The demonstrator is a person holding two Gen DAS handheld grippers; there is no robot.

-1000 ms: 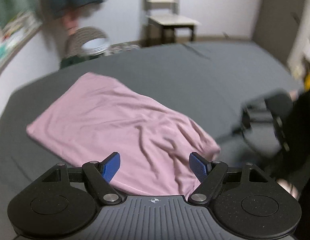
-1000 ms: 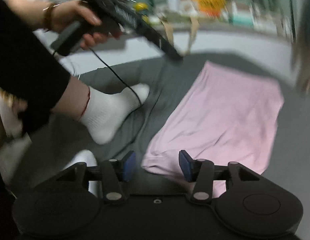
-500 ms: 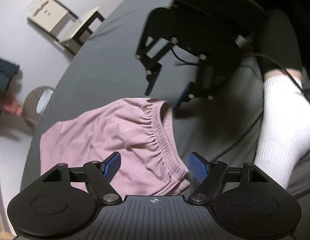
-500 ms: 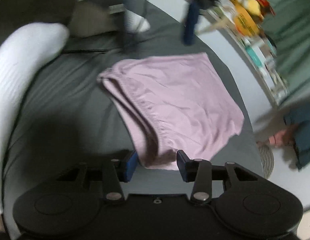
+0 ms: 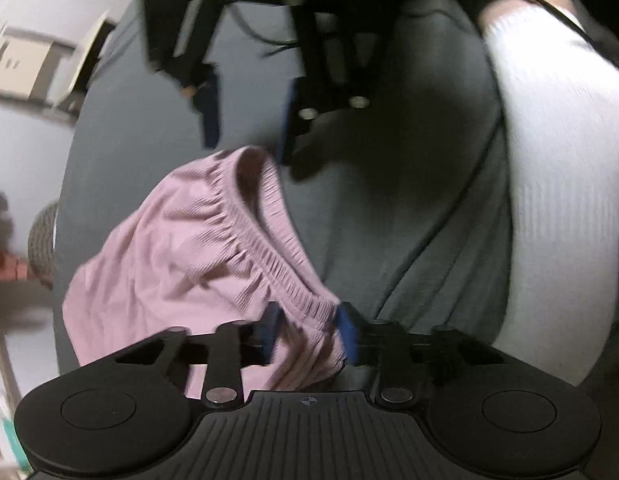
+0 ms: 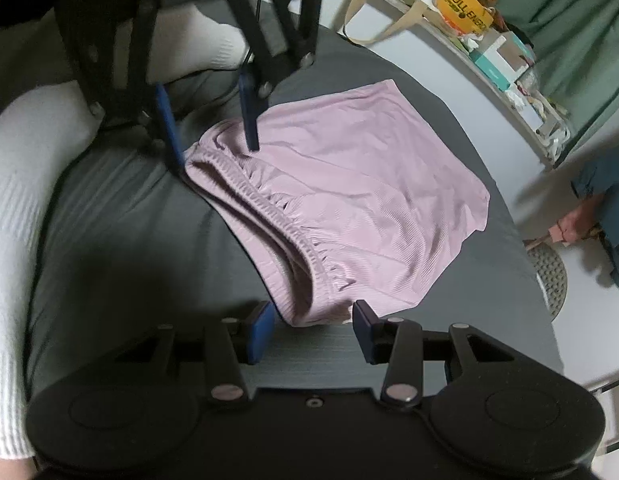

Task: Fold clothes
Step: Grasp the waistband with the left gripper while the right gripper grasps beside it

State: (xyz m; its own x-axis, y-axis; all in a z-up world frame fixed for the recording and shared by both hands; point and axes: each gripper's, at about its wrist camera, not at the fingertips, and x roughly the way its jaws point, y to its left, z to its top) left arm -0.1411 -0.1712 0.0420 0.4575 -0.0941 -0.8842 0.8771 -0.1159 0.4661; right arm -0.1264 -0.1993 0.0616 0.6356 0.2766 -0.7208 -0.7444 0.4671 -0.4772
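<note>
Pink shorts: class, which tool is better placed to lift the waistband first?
Left. The left tool has been closing and already pinches the pink shorts at the waistband; the right tool merely straddles its corner, pads apart.

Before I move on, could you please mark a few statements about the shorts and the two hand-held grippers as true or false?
1. The pink shorts lie on a dark grey sheet. True.
2. The left hand-held gripper has a corner of the elastic waistband between its pads. True; its jaws have just been closing on it.
3. The right hand-held gripper is clamped shut, far from the shorts. False: its jaws stand open at the other waistband corner, with the pads not pressing on the fabric.
4. The person's foot beside the shorts wears a black sock. False: it is a white sock.
</note>
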